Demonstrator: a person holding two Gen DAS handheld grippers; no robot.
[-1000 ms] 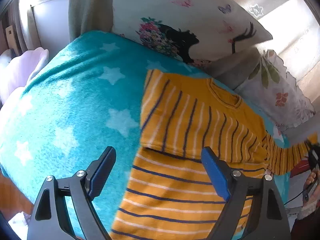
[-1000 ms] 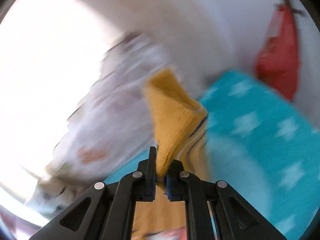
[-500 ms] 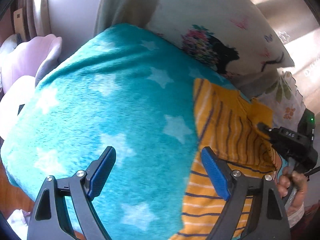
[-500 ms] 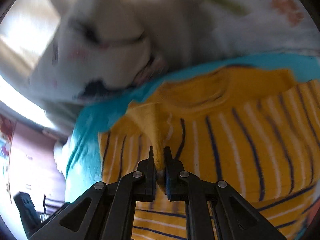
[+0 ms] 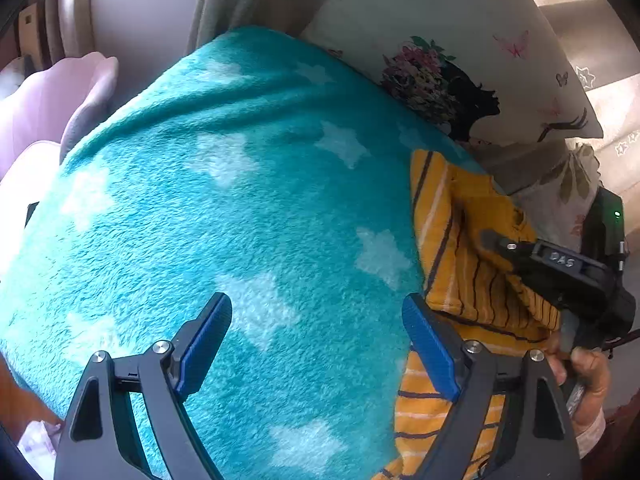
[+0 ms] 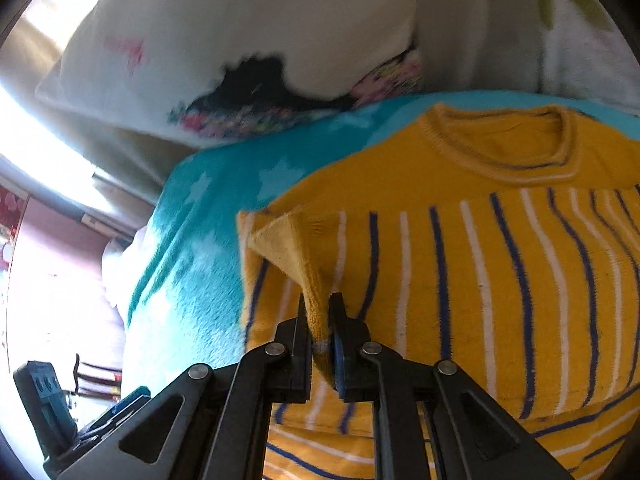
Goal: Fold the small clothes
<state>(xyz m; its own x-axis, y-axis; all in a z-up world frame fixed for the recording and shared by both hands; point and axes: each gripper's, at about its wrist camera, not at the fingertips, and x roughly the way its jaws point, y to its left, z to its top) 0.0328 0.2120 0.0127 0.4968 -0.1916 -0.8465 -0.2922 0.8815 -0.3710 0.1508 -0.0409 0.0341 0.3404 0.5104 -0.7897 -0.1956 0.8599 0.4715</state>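
Over teal star-patterned fleece blanket (image 5: 248, 216), right gripper (image 6: 320, 320), jaws just easing, pinches yellow striped knit sweater (image 6: 460, 280)'s sleeve cuff (image 6: 316, 308) for folding inward; left gripper (image 5: 316, 344) gapes empty.

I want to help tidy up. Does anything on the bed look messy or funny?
Nothing is torn or spilled. The only untidy bit: the yellow striped sweater is half folded, and its sleeve cuff sticks up in a peak, pinched in the right claw instead of lying flat on the blue star blanket.
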